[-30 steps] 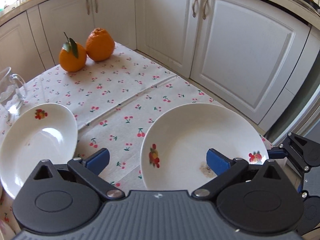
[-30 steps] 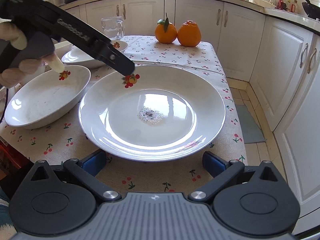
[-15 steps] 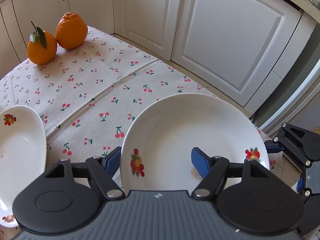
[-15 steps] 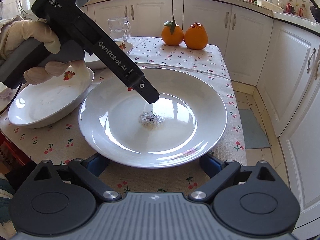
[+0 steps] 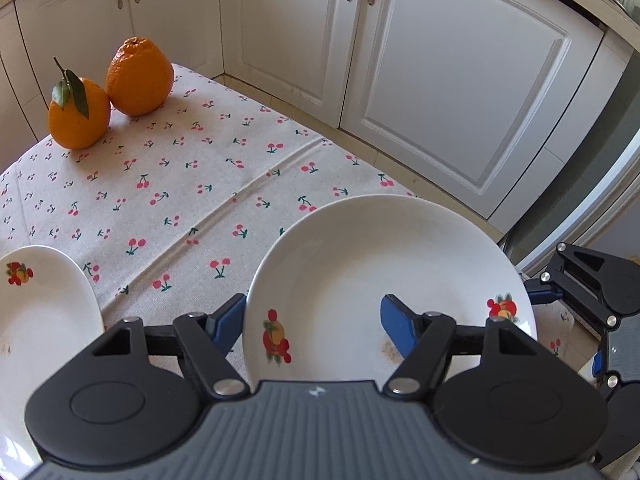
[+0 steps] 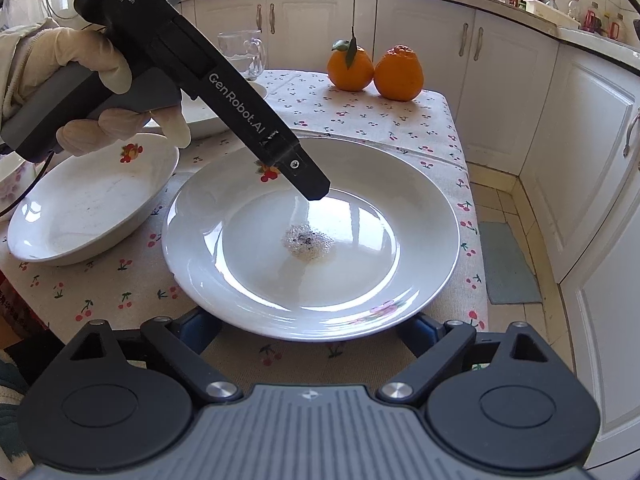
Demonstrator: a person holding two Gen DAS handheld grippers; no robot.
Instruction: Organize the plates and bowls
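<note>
A large white plate [image 6: 312, 236] with fruit prints and a small patch of residue lies on the cherry-print tablecloth; it also shows in the left wrist view [image 5: 372, 272]. My left gripper [image 5: 312, 322] is open and straddles the plate's near-left rim, one finger outside it and one over the plate. My right gripper [image 6: 308, 330] is open at the plate's front edge, fingers below the rim on both sides. A white oval bowl [image 6: 92, 208] sits left of the plate; it also shows in the left wrist view [image 5: 44, 312].
Two oranges [image 6: 374, 68] stand at the table's far end, and also show in the left wrist view [image 5: 108, 92]. A glass mug [image 6: 242, 56] and another white dish [image 6: 208, 114] are at the back left. White cabinets [image 5: 440, 80] surround the table; the floor drops off on the right.
My left gripper has shifted along the plate's rim and its fingers have narrowed around it. My right gripper has moved in closer under the plate's front edge.
</note>
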